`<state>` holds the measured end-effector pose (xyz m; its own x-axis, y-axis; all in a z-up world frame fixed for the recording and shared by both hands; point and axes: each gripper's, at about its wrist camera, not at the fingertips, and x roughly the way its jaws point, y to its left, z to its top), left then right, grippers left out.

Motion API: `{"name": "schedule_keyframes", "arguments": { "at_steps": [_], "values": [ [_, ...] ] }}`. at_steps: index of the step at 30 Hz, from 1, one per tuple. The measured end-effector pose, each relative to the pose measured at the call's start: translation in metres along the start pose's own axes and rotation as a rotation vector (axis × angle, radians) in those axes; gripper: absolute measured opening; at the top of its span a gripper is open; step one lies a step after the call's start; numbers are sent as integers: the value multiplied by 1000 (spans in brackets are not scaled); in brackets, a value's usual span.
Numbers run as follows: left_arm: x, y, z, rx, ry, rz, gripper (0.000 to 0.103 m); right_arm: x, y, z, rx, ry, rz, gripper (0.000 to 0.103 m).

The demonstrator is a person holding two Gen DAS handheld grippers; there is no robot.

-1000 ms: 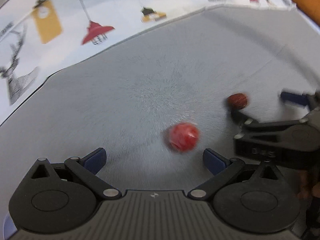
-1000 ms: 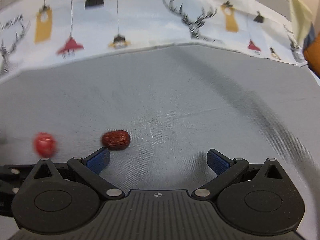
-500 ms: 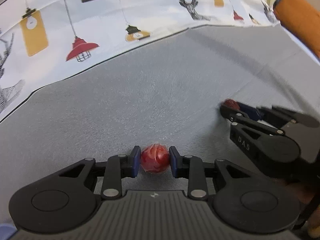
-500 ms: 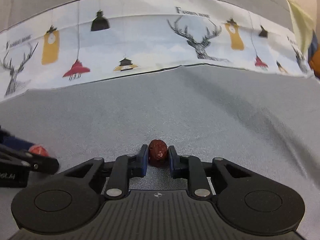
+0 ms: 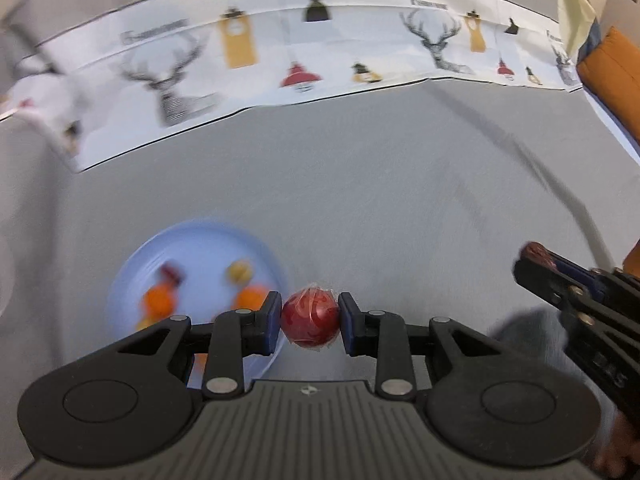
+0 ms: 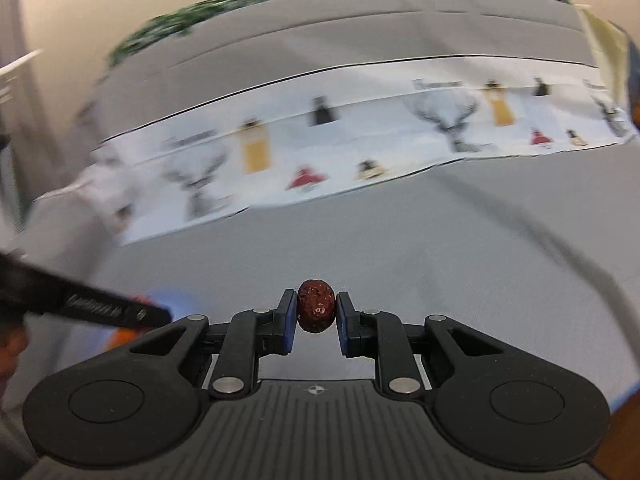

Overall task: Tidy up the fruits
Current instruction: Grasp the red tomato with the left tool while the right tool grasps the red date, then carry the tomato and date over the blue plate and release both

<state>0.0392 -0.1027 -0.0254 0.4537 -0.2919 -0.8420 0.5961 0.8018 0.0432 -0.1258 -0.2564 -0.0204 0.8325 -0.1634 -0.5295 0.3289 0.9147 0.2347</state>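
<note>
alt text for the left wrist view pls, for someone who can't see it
The left gripper is shut on a round red fruit in clear wrap, held above a grey cloth surface. A blurred pale blue plate of small orange and yellow fruits lies lower left; at right, the right gripper holds a dark red-brown wrinkled date.

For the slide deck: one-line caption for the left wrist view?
Left gripper holds a wrapped red fruit beside the blue plate; right gripper carries a dark date.

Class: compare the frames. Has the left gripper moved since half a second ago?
Yes. The left gripper, shut on the red fruit, has swung left: the blue plate now shows beside its left jaw.
</note>
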Motion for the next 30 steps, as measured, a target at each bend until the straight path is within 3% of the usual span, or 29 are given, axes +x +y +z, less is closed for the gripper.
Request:
{"name": "schedule_keyframes", "arguments": {
  "at_steps": [6,13,20,24,30],
  "values": [
    [-63,24,-64,-35,2,26,33,-73,46,-19,-63,-36,56,21],
    [-110,32,-111,-78,-50,41,34,-114,84,-27,-149,-89,96,21],
    [-146,38,-119,-111,-139,62,34,-144,122,-38,-311,-153,146,22],
    [-159,37,-119,-113,-182,79,34,-152,124,-35,-323,-174,152,22],
    [-162,38,-118,-119,-180,84,34,-153,125,-35,-322,-179,155,21]
  ]
}}
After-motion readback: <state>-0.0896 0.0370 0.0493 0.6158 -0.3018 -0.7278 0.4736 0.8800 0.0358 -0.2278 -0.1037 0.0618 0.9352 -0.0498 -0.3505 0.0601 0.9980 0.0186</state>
